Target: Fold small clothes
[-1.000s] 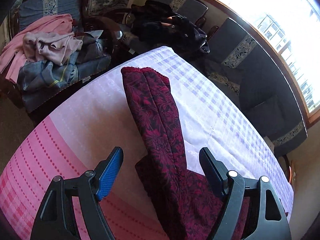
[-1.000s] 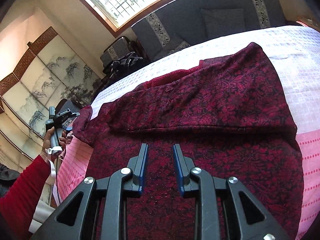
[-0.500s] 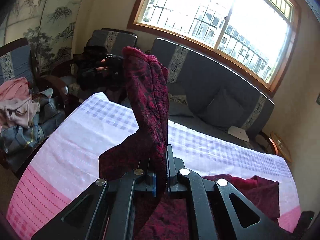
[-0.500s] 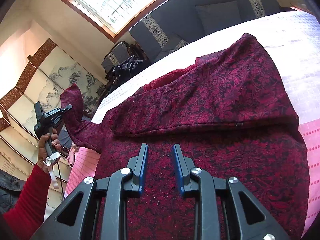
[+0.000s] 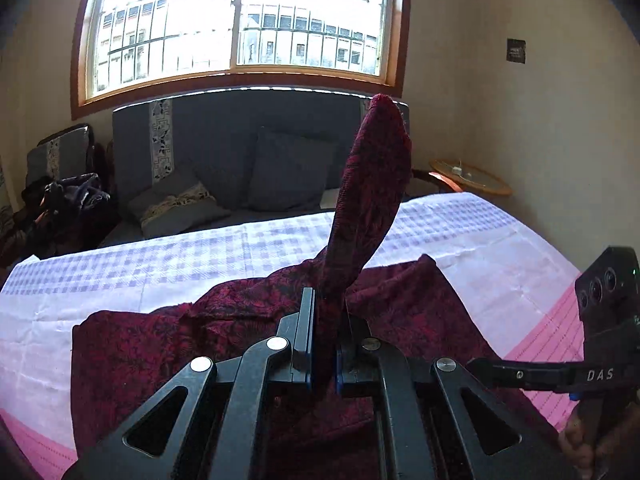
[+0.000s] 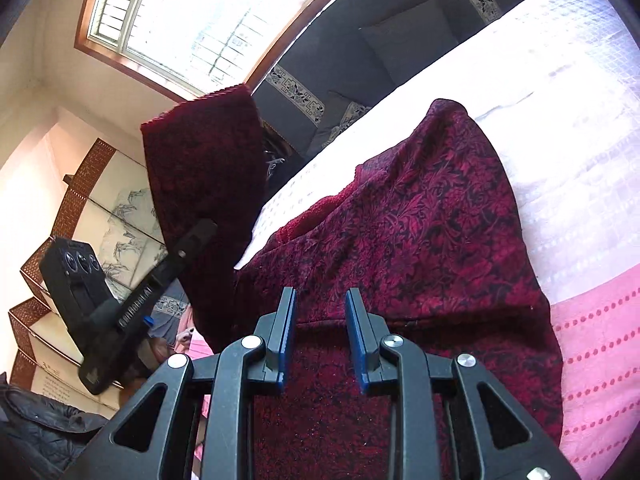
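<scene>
The dark red patterned garment (image 6: 420,240) lies spread over the middle of the surface (image 5: 120,264), on its white-and-pink checked cloth (image 6: 580,128), so that I have a flat base to fold onto. One sleeve (image 5: 372,200) is pinched in my left tongs (image 5: 322,344), whose jaws are pressed tight on the fabric; the sleeve stands up toward twelve o'clock in that view, its cuff free above the body of the garment. I judge that I hold it raised so it clears the cloth and can be laid across the chest. My right tongs (image 6: 320,332) hover low over the near part of the garment, jaws narrowly parted and gripping nothing, ready, I think, to steady the body. At ten o'clock from them the raised sleeve shows beside my left tool. Beyond the surface, at twelve, stand a grey sofa (image 5: 240,152) and a window (image 5: 240,20).
</scene>
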